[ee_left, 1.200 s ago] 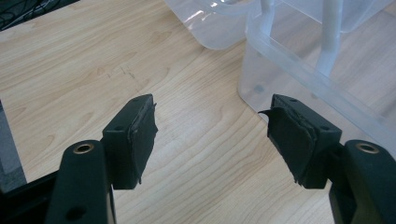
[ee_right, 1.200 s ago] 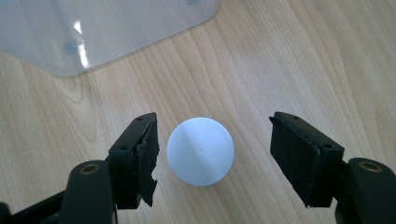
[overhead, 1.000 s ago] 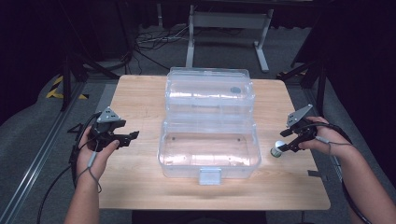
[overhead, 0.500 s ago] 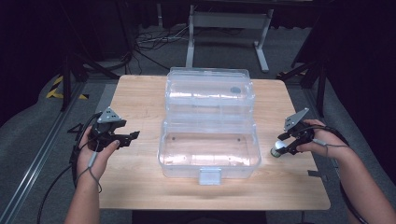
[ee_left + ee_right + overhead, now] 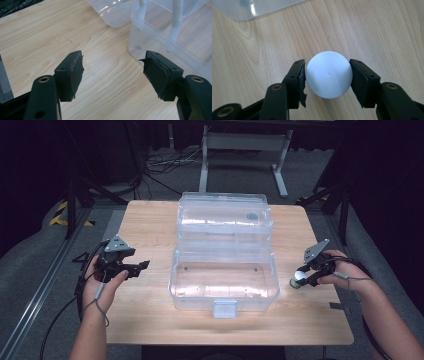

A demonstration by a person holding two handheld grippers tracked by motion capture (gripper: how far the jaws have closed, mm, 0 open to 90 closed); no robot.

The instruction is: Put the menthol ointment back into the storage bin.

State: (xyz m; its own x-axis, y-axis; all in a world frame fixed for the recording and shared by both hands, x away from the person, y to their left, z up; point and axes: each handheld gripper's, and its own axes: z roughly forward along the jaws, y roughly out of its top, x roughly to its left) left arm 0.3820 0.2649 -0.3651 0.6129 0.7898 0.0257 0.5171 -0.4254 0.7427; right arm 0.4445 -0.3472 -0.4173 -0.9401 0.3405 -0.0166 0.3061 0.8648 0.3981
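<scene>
Dark room, grey floor, cables and a metal frame stood behind a light wood counter (image 5: 150, 320). Largest thing on the counter was a clear plastic box (image 5: 224, 280), lid swung open and lying flat toward the far side, a small grey disc visible through the lid, a latch tab at the near front edge. The box base sat mid-counter and looked bare inside.

Left hand (image 5: 100, 285) rested on the counter left of the box, holding the left tool (image 5: 145, 265), which pointed toward the box. In the left gripper view the left tool (image 5: 113, 72) stood released, jaws wide apart, nothing between them, bare wood below and the box corner (image 5: 160, 37) just past the right jaw.

Right hand (image 5: 345, 272) was at the counter's right edge, right tool (image 5: 299, 280) aimed down and toward the box. The jaws had just been closing, with a white ball (image 5: 299, 276) between them. In the right gripper view the right tool (image 5: 327, 75) flanked the ball (image 5: 329, 74), both pads touching its sides, so it was clenched on the ball. The ball sat low on the counter, right of the box, near it but outside.
</scene>
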